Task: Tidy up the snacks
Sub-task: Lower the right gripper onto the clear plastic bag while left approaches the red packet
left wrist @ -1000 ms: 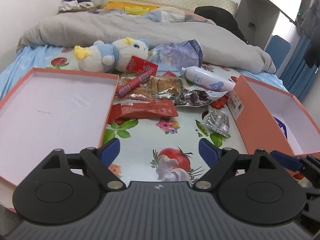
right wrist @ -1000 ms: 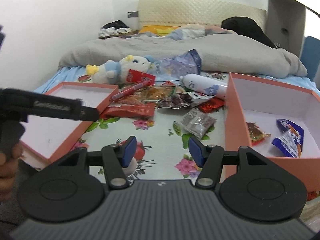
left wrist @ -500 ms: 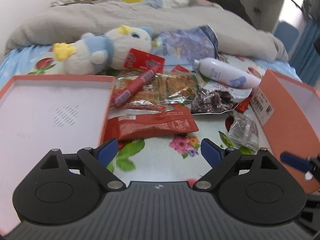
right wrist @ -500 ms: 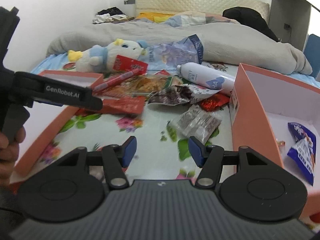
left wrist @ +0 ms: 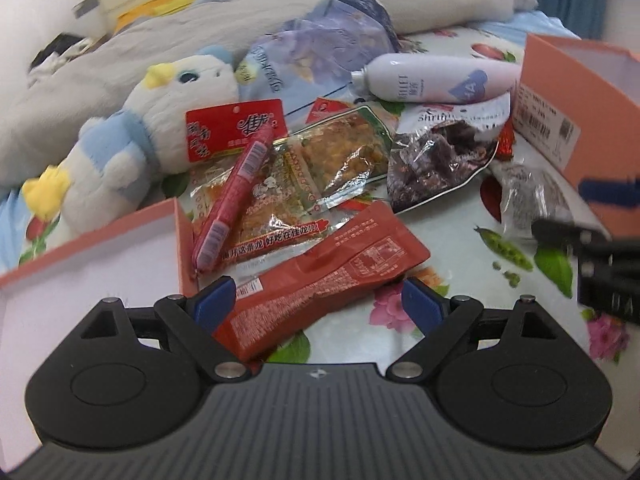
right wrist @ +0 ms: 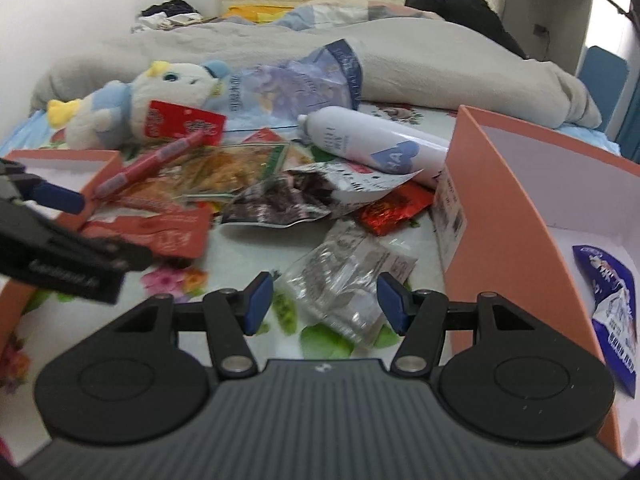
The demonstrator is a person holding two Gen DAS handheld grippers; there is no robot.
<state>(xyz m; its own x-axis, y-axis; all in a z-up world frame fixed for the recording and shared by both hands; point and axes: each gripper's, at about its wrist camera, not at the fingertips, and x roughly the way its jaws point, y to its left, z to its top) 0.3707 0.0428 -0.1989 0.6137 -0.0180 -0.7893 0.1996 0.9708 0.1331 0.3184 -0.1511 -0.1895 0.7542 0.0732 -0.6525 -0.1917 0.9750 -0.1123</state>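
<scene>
The lower third of each wrist view is filled by the gripper body, which hides the bed surface directly beneath it. In the left wrist view we see only one corner wall of the shallow orange lid (left wrist: 176, 236); the rest is cut off at the frame edge. The deep orange box (right wrist: 500, 184) is likewise cropped on the right, and the blue snack bag (right wrist: 608, 304) inside it is partly hidden by the box wall. The small print on the wrappers is too blurred for us to read.

We hold the left gripper (left wrist: 318, 304) low over the long red snack packet (left wrist: 320, 280), fingers spread wide, one on each side of the packet's near end; whether either finger touches it cannot be told. We hold the right gripper (right wrist: 326, 300) with fingers apart around the near end of the clear silver packet (right wrist: 344, 280), which lies just beside the deep orange box.

The snacks lie in a loose pile on a floral bedsheet (left wrist: 520, 256): a red sausage stick (left wrist: 232, 196), a dark dried-fruit bag (left wrist: 440, 156) and a white bottle (left wrist: 436, 80) lying on its side. A plush toy (left wrist: 132, 152) rests behind the pile, with a grey duvet (right wrist: 400, 64) beyond it.
</scene>
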